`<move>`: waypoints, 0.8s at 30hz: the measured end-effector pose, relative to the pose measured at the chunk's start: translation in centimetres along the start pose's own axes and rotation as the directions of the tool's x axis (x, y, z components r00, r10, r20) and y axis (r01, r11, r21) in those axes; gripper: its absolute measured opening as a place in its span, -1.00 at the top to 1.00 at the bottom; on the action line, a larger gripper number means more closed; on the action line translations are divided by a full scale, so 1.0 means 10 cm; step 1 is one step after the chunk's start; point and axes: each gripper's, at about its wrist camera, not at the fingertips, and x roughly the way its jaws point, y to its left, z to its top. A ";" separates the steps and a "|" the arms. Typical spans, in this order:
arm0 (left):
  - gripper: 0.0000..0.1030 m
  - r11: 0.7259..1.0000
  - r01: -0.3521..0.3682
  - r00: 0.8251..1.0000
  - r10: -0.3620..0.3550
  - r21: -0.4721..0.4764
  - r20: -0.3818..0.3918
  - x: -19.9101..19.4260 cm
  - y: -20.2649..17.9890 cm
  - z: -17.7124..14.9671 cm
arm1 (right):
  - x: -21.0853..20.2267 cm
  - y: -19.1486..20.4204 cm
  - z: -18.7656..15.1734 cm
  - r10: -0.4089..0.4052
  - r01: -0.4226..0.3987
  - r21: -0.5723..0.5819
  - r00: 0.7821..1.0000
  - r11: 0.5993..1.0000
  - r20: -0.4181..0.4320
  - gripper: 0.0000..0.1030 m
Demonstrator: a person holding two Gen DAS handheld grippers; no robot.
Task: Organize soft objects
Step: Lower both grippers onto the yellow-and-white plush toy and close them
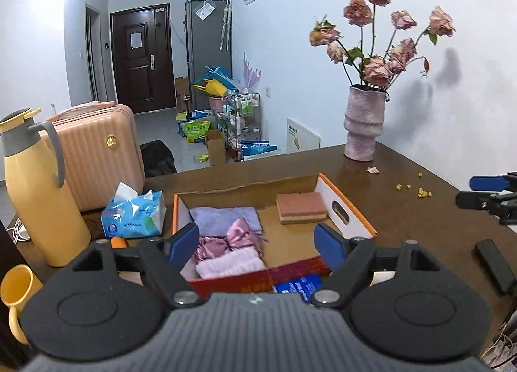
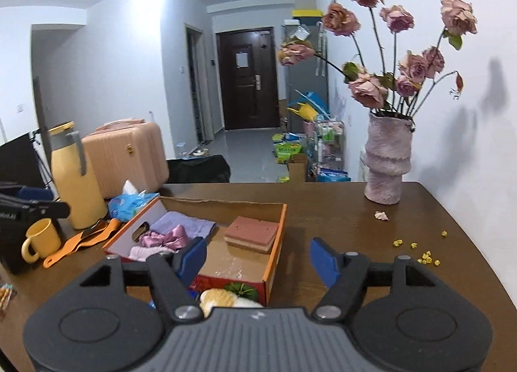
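An open cardboard box (image 1: 342,210) (image 2: 276,236) sits on the brown table. Inside lie a folded lilac towel (image 1: 226,218) (image 2: 184,223), a shiny pink satin piece (image 1: 232,239) (image 2: 168,238), a fluffy pale pink cloth (image 1: 231,263) (image 2: 142,252) and a layered red-brown sponge (image 1: 300,207) (image 2: 252,233). My left gripper (image 1: 258,247) hovers over the box's near side, open, nothing between its blue pads. My right gripper (image 2: 258,259) hangs above the box's near right corner, open and empty too. Its tips also show at the left wrist view's right edge (image 1: 484,194).
A pink vase of dried roses (image 1: 363,123) (image 2: 387,162) stands at the far right by the wall. A yellow jug (image 1: 38,191) (image 2: 76,178), yellow mug (image 2: 40,239), tissue pack (image 1: 132,215) and orange tool (image 2: 80,241) crowd the left. Yellow crumbs (image 2: 426,255) dot the right.
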 end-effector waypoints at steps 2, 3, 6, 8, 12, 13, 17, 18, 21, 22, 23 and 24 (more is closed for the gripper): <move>-0.56 1.000 0.002 1.000 -0.002 -0.010 0.007 -0.05 -0.07 -0.11 | -0.03 0.01 -0.10 0.016 -0.016 -0.009 1.000 1.000 0.009 -0.36; -0.57 1.000 0.002 1.000 -0.002 -0.024 0.007 -0.08 -0.11 -0.20 | -0.03 0.01 -0.18 0.023 -0.023 -0.009 1.000 1.000 0.014 -0.36; -0.57 0.998 0.037 0.999 -0.038 -0.053 -0.009 -0.13 -0.24 -0.55 | -0.07 0.01 -0.51 0.053 -0.053 0.020 0.998 0.998 0.025 -0.37; -0.57 0.996 0.063 0.998 -0.064 -0.060 -0.017 -0.16 -0.38 -0.82 | -0.11 0.02 -0.78 0.078 -0.078 0.043 0.997 0.996 0.016 -0.37; -0.57 0.988 0.106 0.993 -0.111 -0.116 -0.036 -0.14 -0.60 -1.22 | -0.18 0.03 -1.29 0.074 -0.074 0.080 0.997 0.994 -0.002 -0.37; -0.57 0.985 0.113 0.992 -0.120 -0.132 -0.045 -0.11 -0.63 -1.28 | -0.20 0.02 -1.39 0.071 -0.070 0.099 0.997 0.993 -0.003 -0.37; -0.57 0.980 0.134 0.985 -0.148 -0.145 -0.090 0.09 -0.73 -1.38 | -0.18 -0.06 -1.65 0.070 -0.065 0.181 0.997 0.981 -0.025 -0.37; -0.56 0.982 0.128 0.985 -0.143 -0.139 -0.101 0.16 -0.75 -1.36 | -0.16 -0.09 -1.67 0.073 -0.067 0.195 0.997 0.978 -0.026 -0.36; -0.49 0.983 0.126 0.984 -0.141 -0.137 -0.106 0.37 -0.81 -1.32 | -0.04 -0.20 -1.67 0.083 -0.074 0.239 0.996 0.968 -0.027 -0.37; -0.45 0.982 0.135 0.984 -0.149 -0.132 -0.102 0.45 -0.84 -1.28 | 0.02 -0.24 -1.65 0.082 -0.073 0.251 0.996 0.965 -0.027 -0.35; -0.38 0.981 0.147 0.983 -0.159 -0.124 -0.095 0.52 -0.87 -1.25 | 0.08 -0.28 -1.63 0.082 -0.072 0.263 0.996 0.962 -0.027 -0.30; -0.29 0.981 0.156 0.982 -0.166 -0.114 -0.088 0.61 -0.90 -1.21 | 0.15 -0.31 -1.59 0.085 -0.075 0.274 0.996 0.959 -0.023 -0.27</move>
